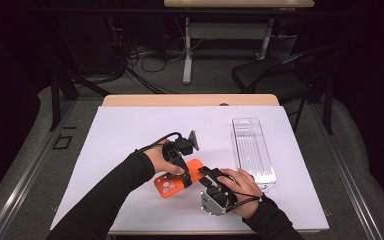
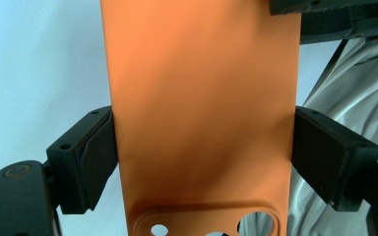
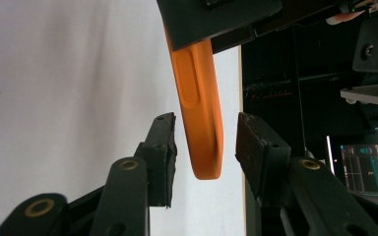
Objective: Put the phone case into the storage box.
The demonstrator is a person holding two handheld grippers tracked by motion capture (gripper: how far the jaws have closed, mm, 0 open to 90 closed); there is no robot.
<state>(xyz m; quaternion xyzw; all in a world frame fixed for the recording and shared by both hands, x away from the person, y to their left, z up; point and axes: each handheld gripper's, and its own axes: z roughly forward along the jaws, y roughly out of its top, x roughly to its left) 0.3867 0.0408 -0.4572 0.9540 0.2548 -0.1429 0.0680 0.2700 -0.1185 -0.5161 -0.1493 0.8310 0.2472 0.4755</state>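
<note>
A: Near edge first. Right gripper (image 1: 203, 172), held in the person's right hand (image 1: 242, 187), sits near-centre of the surface (image 1: 130, 135). State?

B: Jaws apart. In the right gripper view they stand either side of the orange phone case's (image 3: 199, 118) rounded end, a gap showing on both sides, not touching it.

A: And the case itself?

B: Orange phone case (image 1: 178, 179) is at the near-centre, held tilted above the white sheet, between the two hands. Camera cut-outs point toward the near-left end. A long moulded side-button bump shows on its edge in the right gripper view.

A: Left gripper (image 1: 177, 165)?

B: Clamped on the case. The left gripper view shows both pads pressed against the case's (image 2: 202, 108) long edges, across its width, cut-out frame at the bottom of that view. Left hand (image 1: 161, 159) wraps the handle; cable loops off to the far left.

A: Any brand, label, writing?

B: None readable on the case back — plain orange. A lit screen at the right edge of the right gripper view has marks too small to read.

A: Farther out?

B: Clear plastic tray (image 1: 252, 152) lies right of the hands, long axis near to far, ribbed base. Beyond the surface: a dark chair (image 1: 275, 75) far right, cables on the floor, another table's legs at the far side.
</note>
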